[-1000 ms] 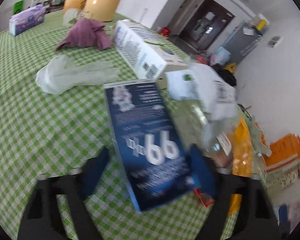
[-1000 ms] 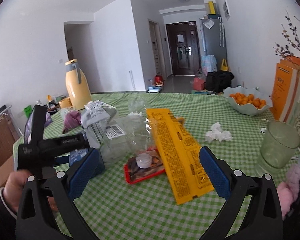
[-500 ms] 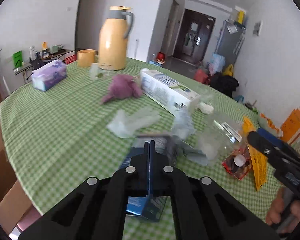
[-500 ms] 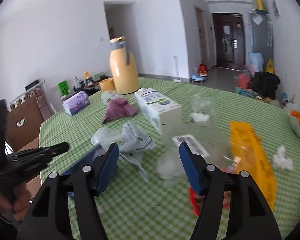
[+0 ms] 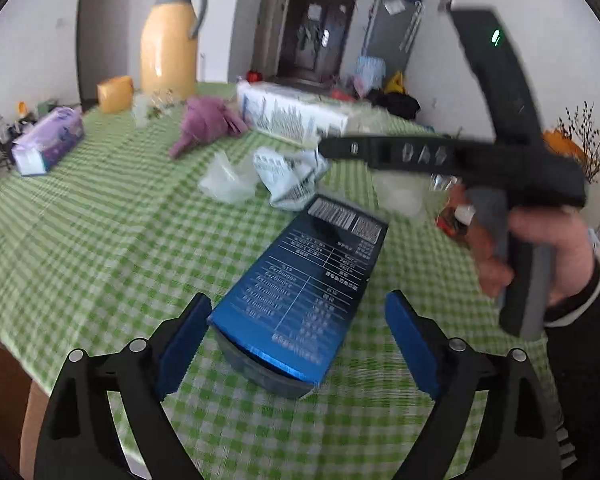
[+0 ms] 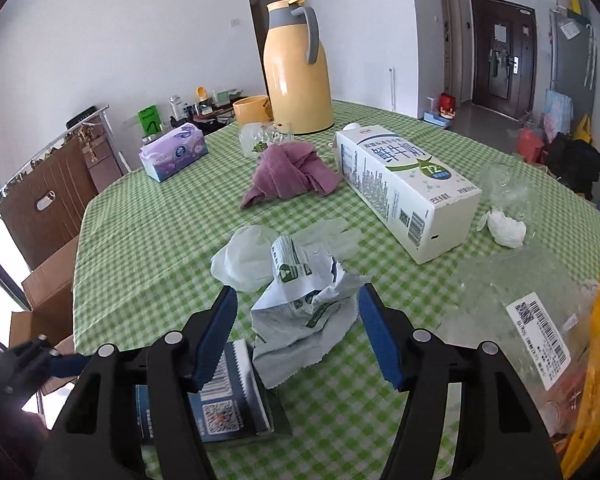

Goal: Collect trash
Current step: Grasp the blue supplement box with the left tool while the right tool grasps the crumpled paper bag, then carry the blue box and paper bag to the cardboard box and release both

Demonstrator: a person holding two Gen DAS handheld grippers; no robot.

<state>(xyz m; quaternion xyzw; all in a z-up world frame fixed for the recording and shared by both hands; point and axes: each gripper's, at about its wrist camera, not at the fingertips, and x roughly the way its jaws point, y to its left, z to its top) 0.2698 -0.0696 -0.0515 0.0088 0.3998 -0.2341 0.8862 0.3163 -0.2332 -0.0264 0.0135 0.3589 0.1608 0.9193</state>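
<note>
My left gripper [image 5: 296,340] is open and empty; a dark blue box [image 5: 304,292] lies on the green checked table between its fingers, near end close to the left pad. My right gripper [image 6: 298,336] is open, with a crumpled white and green wrapper [image 6: 304,312] lying between its fingers on the table. The blue box also shows in the right wrist view [image 6: 216,408] under the left finger. A clear plastic glove [image 6: 260,252], a milk carton [image 6: 404,192], a white tissue ball [image 6: 506,228], a clear labelled bag [image 6: 536,320] and a yellow packet [image 6: 596,380] lie around.
A yellow thermos [image 6: 296,68], a yellow cup [image 6: 252,110], a purple cloth [image 6: 292,172] and a purple tissue pack [image 6: 174,154] stand at the far side. A cardboard box [image 6: 48,300] sits on the floor beyond the table's left edge [image 6: 78,280].
The left gripper, shut half a second ago, has opened around the blue box. The right gripper has moved left and lower, over the crumpled wrapper.
</note>
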